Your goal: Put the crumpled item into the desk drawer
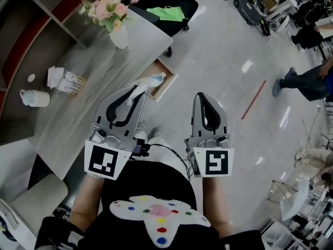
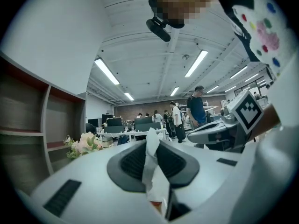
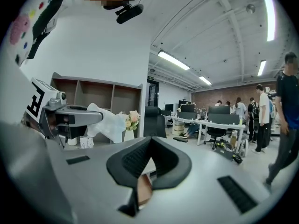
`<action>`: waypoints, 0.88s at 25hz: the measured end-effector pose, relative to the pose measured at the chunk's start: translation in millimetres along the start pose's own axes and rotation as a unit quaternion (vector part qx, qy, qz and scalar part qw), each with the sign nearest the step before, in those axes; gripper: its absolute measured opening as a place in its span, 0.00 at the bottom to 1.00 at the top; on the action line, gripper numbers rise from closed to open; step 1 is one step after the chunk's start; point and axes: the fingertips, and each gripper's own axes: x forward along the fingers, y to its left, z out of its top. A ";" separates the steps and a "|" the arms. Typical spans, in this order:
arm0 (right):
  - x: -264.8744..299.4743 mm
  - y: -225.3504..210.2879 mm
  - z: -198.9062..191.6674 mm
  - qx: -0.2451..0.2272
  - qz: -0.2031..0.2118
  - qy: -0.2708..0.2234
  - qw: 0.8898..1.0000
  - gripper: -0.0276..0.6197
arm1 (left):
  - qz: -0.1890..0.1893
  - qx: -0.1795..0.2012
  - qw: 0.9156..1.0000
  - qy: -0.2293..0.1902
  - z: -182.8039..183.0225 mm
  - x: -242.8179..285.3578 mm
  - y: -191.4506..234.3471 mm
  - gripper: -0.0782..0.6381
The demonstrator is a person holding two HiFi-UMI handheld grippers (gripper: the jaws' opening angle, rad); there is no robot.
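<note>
Mid-carry, by the look of it. Pinched between the pads of the left tool [image 1: 136,92]: the crumpled item [image 1: 149,82], a white wad poking out past the tips and not yet in the drawer [image 1: 167,83]. In the head view, overlapping the near corner of that drawer; how high above it, impossible to tell. Right tool [image 1: 204,97] pressed together on nothing, held beside the left one and well apart from the drawer.

Next, most likely: bring the left tool on to hang the wad over the open wooden box, lower past the rim, then spread the pads to drop it. Afterwards, probably, a push on the drawer front to close it — a job suited to the empty right tool.

Edges to mind: the tabletop [image 1: 78,113] edge just left of the drawer, and the drawer's own thin walls, pulled out over the floor [image 1: 223,51]. Open room aplenty on the floor side. Farther along — an office chair [image 1: 190,7] near the tabletop's end and a vase of flowers [image 1: 118,35] on the tabletop, both well clear of the likely path.
</note>
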 end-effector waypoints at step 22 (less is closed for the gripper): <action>27.8 5.4 -47.4 0.004 0.012 0.042 0.999 0.05 | -0.020 -0.027 0.998 0.055 -59.6 14.0 3.6 0.20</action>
